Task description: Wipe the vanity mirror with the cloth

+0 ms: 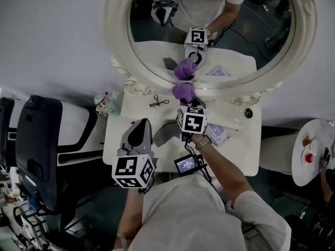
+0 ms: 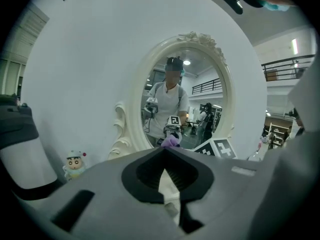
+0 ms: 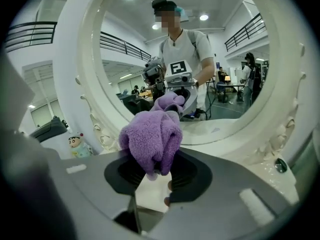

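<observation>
The cloth (image 3: 150, 139), a purple fleecy wad, is already held in a tool and up at the mirror. I judge the fetching done and the wiping either just starting or all left to do, since the glass shows no streak or mark to tell how much has been covered. Nearest the person, the left tool (image 2: 163, 151) hangs over the front of the white tabletop (image 1: 243, 150). Its jaws are pressed together at the tips with nothing between them, and it takes no part. Farther on, the right tool (image 3: 156, 171) reaches across the tabletop and pinches the cloth by its lower end, so the bulk of the wad bulges up and forward past the jaw tips. Beyond that stands the vanity mirror (image 1: 251, 41) in its ornate white oval frame (image 1: 116, 30). In the head view the cloth lies just before the frame's lower rim, slightly left of its middle, with its purple reflection just above the rim in the glass. Whether the wad touches the glass I cannot tell; it seems to be at the rim rather than on the pane. A small cartoon figurine (image 1: 107, 103) stands at the tabletop's back left corner, well apart from the cloth.
</observation>
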Tool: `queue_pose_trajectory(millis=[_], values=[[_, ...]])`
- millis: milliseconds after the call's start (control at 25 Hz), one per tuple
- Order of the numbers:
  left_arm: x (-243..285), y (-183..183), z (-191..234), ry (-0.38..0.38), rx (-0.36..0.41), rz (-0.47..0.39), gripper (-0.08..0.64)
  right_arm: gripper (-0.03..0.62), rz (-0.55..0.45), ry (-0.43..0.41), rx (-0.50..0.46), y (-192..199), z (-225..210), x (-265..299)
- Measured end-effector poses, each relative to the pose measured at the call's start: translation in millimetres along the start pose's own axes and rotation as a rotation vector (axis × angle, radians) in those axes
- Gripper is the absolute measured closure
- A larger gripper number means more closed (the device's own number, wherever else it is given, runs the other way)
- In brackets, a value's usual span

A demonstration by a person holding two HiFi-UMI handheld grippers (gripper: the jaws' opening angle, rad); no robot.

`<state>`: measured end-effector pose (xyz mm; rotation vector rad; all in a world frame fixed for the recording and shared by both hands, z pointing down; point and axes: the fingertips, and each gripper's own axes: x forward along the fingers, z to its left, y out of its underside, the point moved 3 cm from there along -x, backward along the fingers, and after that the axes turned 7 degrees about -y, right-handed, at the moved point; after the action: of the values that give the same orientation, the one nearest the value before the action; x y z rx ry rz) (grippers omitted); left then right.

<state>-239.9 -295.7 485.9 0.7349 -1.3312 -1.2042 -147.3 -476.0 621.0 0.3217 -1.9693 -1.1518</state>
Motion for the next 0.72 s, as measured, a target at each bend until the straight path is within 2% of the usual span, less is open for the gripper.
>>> queue_pose_trajectory(millis=[400,640,720], values=[[47.0,20.3,-126.0,0.354,0.067,0.072,0.558,0.472,-0.046,0.285,0.117,14.4,-138.7,-85.8],[42.7,29.4,-165.4,0.491,0.104,0.089,0.558,0.472,-0.071,0.393,0.18,36.4,-168.0,-134.7],[38.8,32.2,-170.1,0.525,0.109,0.094,0.558,0.472,-0.091,0.403,0.197,43.2,-167.4,-150.8]])
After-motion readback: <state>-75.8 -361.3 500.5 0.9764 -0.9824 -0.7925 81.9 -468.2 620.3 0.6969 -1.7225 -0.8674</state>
